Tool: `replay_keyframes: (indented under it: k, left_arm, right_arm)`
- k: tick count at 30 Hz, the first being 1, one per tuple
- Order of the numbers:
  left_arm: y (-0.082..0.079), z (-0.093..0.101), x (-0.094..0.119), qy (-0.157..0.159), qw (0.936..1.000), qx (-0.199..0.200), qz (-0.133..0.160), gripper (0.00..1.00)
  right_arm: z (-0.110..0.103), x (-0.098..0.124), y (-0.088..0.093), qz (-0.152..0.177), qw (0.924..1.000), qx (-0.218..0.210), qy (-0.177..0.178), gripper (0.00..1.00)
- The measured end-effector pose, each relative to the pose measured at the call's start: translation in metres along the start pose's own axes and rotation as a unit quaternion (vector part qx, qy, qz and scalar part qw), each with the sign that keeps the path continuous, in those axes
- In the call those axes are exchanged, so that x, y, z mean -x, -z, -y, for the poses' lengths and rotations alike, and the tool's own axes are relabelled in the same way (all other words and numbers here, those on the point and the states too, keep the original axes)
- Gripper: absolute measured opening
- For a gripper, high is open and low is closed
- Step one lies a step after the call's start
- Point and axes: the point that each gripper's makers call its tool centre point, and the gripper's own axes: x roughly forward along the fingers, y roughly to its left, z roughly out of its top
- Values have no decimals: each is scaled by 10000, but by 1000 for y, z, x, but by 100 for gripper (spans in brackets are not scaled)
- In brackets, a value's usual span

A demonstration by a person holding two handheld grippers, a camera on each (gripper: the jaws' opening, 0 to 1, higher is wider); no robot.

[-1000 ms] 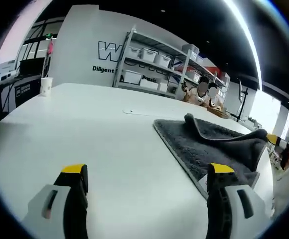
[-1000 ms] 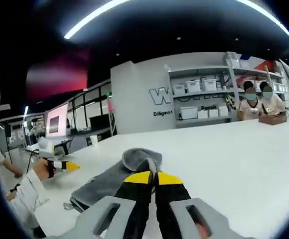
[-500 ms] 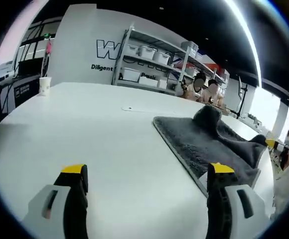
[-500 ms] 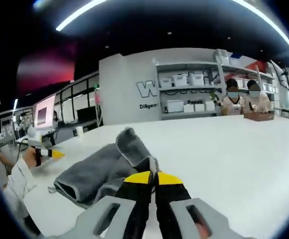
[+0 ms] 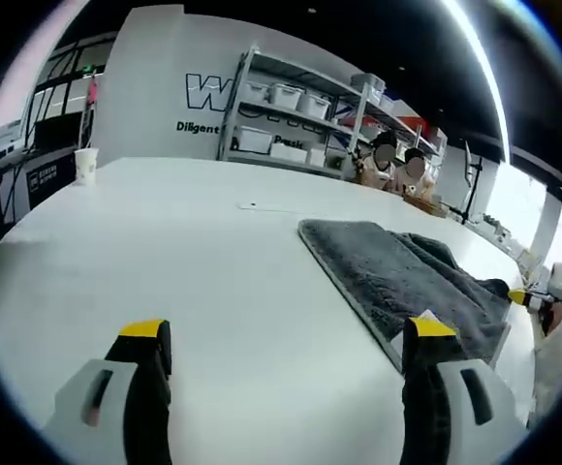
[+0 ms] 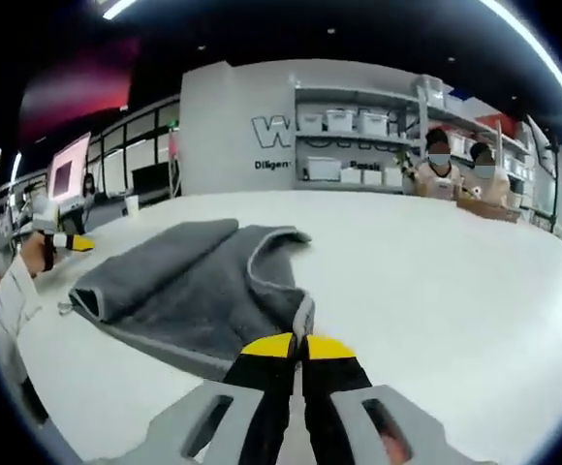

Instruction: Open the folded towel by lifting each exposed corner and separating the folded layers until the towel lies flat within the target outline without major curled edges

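Note:
A dark grey towel (image 5: 397,276) lies spread on the white table (image 5: 194,252), to the right of my left gripper (image 5: 288,334), which hovers open over bare table with nothing between its fingers. In the right gripper view the towel (image 6: 184,281) stretches away to the left, with one layer still doubled along its left side. My right gripper (image 6: 296,347) is shut on the towel's near corner (image 6: 302,315), held low over the table. The right gripper (image 5: 528,297) also shows at the towel's far right end. The left gripper (image 6: 68,242) appears beyond the towel at the left.
A paper cup (image 5: 85,166) stands at the table's far left. Shelves with white bins (image 5: 281,102) line the back wall. Two people (image 6: 455,170) sit at the table's far end. A sleeve (image 6: 10,291) shows at the left edge.
The right gripper has drawn the towel corner outward and down. The raised fold has dropped and the towel now lies wider and flatter. The left gripper has stayed put.

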Motion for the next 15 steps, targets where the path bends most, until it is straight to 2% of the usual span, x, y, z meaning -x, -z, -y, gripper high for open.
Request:
replay_keyframes:
  k: [7,13,15]
  left_arm:
    - [0,0,-1,5,10000,-6,-18,98]
    - [1,0,-2,-1,10000,-14,-51,98]
    - [1,0,-2,-4,10000,-22,-58,98]
  right_arm:
    - [7,-2,17,-267,9994,206,116,0]
    - [11,-1,19,-309,9991,267,142,0]
    - [10,-2,19,-394,9980,479,133,0]
